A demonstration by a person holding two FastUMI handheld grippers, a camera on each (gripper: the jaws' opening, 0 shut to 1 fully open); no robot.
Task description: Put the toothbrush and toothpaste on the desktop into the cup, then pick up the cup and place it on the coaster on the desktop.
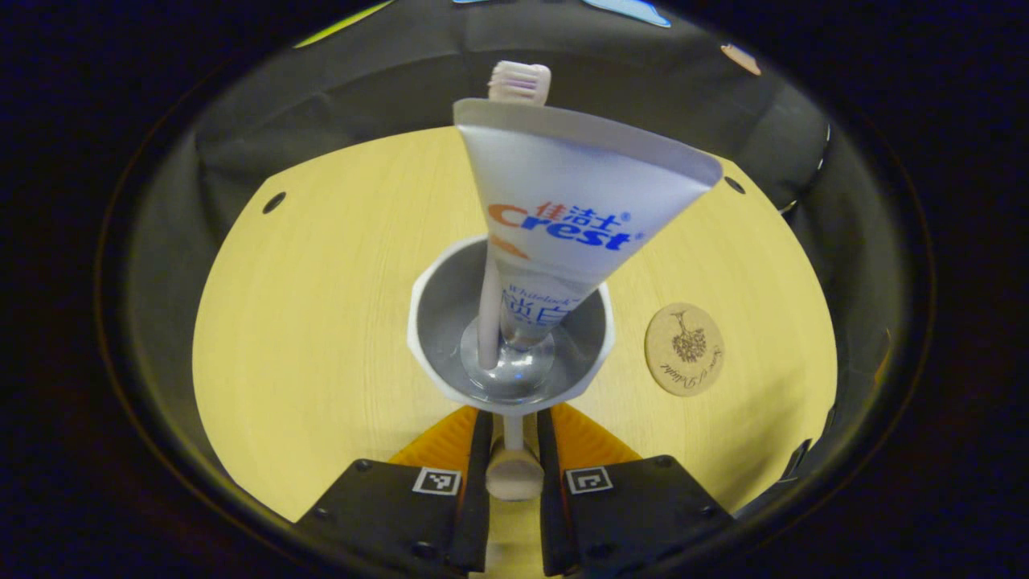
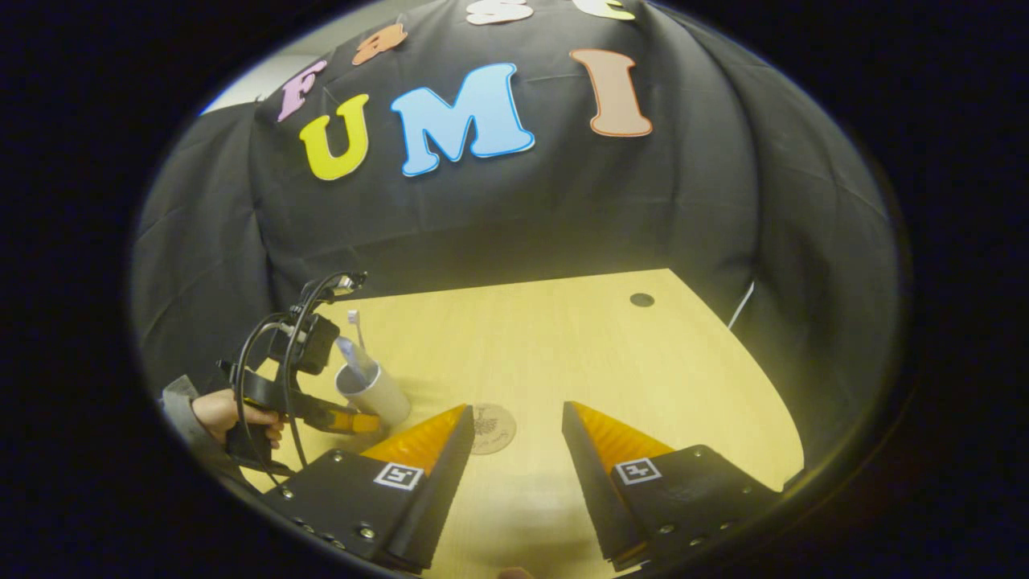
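Cup (image 1: 510, 326), its handle clamped between the left gripper's (image 1: 512, 434) fingers, stands mid-desk (image 1: 321, 305) holding the toothbrush (image 1: 518, 83) and toothpaste (image 1: 563, 209), whose tube hides most of the brush, with the coaster (image 1: 685, 348) just beside it, while the right gripper (image 2: 514, 434) hangs wide apart near the coaster.

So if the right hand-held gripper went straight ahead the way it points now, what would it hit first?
Probably the round brown coaster lying on the pale wooden desktop, just beyond its open fingers; depth is uncertain, so it might pass above it.
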